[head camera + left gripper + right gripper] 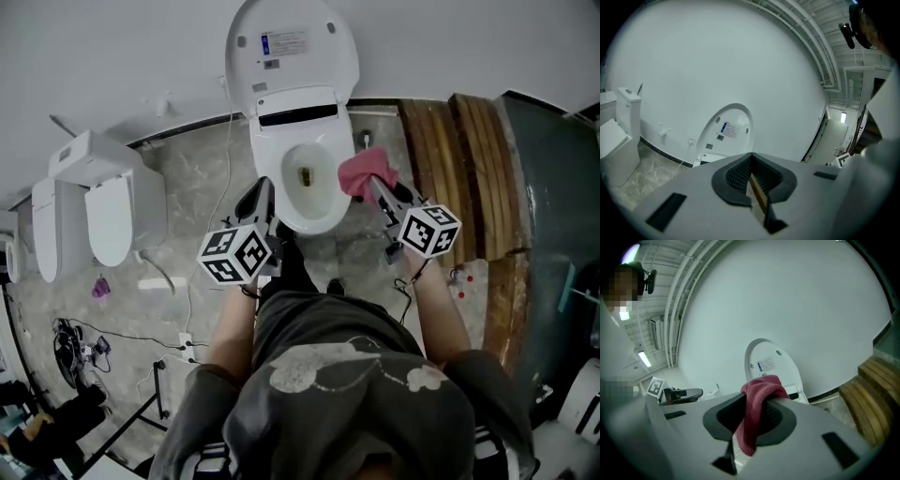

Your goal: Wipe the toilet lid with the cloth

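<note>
The white toilet lid (291, 42) stands raised against the wall behind the open bowl (305, 202); it also shows in the left gripper view (732, 125) and the right gripper view (769, 363). My right gripper (378, 184) is shut on a red cloth (364, 171) just right of the bowl's rim. The cloth (757, 413) drapes over and between the jaws of the right gripper (758, 399). On the bowl's left side my left gripper (260, 193) is shut with nothing in it, and its jaws meet in its own view (751, 163).
A second white toilet (108, 211) stands to the left. Wooden planks (459, 159) lean at the right beside a dark panel (553, 206). Cables (187, 342) and a small purple object (100, 287) lie on the marble floor at left.
</note>
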Demonstrator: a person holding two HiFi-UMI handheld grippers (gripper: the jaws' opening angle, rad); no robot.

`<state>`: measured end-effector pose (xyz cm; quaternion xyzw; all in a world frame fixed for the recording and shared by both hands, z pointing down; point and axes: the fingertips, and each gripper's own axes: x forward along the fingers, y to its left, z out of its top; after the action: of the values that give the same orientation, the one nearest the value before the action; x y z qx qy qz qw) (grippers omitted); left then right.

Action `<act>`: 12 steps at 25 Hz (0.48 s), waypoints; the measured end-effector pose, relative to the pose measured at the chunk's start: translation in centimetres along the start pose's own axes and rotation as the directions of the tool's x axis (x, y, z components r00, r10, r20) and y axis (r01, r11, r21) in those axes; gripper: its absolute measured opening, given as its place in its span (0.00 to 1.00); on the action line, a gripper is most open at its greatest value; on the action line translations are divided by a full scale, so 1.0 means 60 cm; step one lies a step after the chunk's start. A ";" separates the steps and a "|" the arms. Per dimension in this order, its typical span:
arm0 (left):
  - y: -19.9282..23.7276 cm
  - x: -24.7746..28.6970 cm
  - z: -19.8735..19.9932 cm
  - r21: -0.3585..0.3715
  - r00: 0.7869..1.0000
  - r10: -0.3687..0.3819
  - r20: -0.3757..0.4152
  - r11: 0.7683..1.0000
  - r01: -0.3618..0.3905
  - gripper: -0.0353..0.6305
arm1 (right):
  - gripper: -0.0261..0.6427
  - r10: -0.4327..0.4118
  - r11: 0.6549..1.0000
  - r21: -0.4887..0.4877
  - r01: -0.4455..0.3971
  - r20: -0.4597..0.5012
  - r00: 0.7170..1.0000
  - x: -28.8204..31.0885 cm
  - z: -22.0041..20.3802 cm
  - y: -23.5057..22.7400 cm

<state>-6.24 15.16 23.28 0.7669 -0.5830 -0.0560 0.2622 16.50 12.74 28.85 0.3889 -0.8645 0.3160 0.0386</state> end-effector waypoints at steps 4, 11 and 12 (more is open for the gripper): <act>0.048 0.059 0.028 -0.004 0.999 -0.023 -0.030 1.000 0.023 0.06 | 0.12 -0.048 0.998 0.026 0.048 -0.002 0.999 0.061 0.023 -0.016; 0.136 0.127 0.075 -0.034 0.996 -0.057 -0.066 0.998 0.054 0.06 | 0.12 -0.070 0.997 0.015 0.071 -0.040 0.997 0.181 0.059 0.010; 0.148 0.135 0.081 -0.033 0.996 -0.060 -0.071 0.998 0.057 0.06 | 0.12 -0.071 0.997 0.013 0.072 -0.048 0.996 0.197 0.061 0.015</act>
<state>-13.26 4.46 25.06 0.7810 -0.5495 -0.0450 0.2934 8.33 3.41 29.17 0.4124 -0.8465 0.3298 0.0676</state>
